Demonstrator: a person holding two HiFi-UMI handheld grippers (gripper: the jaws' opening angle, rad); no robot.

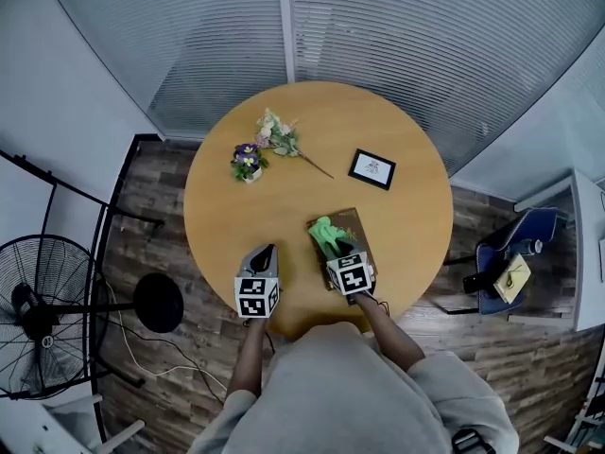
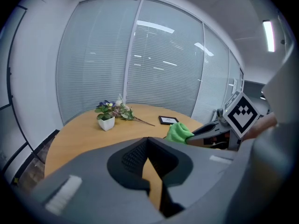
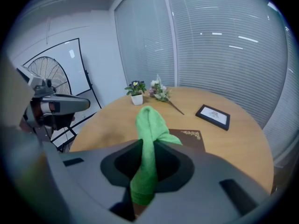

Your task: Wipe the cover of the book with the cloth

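Right gripper point(image 1: 340, 250) clenched on cloth point(image 1: 326, 234), poised over book point(image 1: 354, 222) near table point(image 1: 284, 130) front edge, apparently for wiping | left gripper point(image 1: 268, 252) closed, empty, parked beside the book.

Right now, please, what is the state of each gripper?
Left gripper: closed, holding nothing.
Right gripper: closed on the green cloth.

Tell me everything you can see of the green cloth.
The cloth is bright green, soft and fuzzy, bunched into a folded strip. The right gripper has its jaws shut on its lower part; the rest sticks forward past them, ending in a rounded fold. It is over the brown book on the round wooden table; whether it touches the cover cannot be told.
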